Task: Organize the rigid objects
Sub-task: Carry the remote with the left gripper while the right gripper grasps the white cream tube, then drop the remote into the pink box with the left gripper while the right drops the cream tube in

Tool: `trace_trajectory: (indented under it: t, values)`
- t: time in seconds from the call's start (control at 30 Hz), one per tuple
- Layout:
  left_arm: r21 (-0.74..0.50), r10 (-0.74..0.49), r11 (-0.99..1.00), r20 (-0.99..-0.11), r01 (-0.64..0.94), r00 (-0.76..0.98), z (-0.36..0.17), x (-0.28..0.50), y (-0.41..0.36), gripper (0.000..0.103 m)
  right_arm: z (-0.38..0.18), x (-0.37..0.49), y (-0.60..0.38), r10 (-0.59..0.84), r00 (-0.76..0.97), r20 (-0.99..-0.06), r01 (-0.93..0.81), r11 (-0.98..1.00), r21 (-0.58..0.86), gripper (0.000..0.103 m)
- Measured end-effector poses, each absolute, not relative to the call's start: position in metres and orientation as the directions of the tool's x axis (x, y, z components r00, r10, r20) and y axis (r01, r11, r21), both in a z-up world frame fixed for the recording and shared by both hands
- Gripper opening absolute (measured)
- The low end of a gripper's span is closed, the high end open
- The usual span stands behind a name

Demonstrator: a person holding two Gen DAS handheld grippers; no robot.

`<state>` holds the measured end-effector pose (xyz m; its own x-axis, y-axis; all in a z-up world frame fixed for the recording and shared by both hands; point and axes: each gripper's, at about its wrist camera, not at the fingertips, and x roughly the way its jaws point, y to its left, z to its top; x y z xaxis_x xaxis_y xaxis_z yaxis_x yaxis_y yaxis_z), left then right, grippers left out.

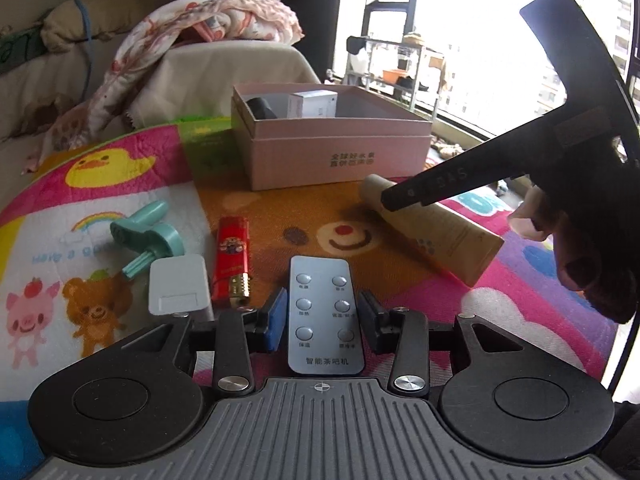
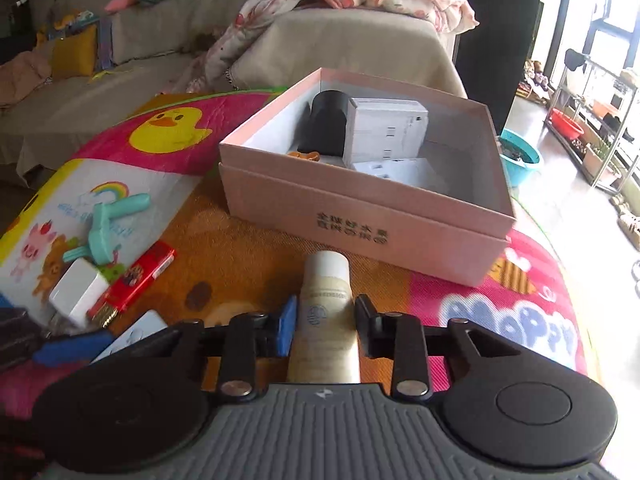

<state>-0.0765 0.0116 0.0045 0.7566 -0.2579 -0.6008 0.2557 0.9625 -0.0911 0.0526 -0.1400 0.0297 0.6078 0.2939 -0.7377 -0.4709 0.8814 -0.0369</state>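
Observation:
A grey remote control [image 1: 325,316] lies on the play mat between the fingers of my left gripper [image 1: 325,318]; the jaws stand open on either side of it with small gaps. A beige tube [image 2: 326,316] lies between the fingers of my right gripper [image 2: 325,322], which closes around it; it also shows in the left wrist view [image 1: 436,228]. The pink open box [image 2: 360,216] stands just beyond, holding a black object [image 2: 326,124] and white boxes [image 2: 386,130]. The box also shows in the left wrist view [image 1: 340,152].
A red lighter [image 1: 232,260], a white charger [image 1: 178,290] and a teal plastic piece [image 1: 146,240] lie left on the colourful mat [image 1: 100,208]. A sofa with a blanket [image 1: 192,32] stands behind. A window and a rack are at right.

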Motion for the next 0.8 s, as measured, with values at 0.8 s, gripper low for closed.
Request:
trace_trajectory:
  t: [0.8]
  values:
    - [-0.105, -0.28, 0.954, -0.638, 0.279, 0.717, 0.007, -0.069, -0.001, 0.043, 0.016, 0.063, -0.162, 0.402, 0.576, -0.712, -0.498, 0.863, 0.084, 0.044]
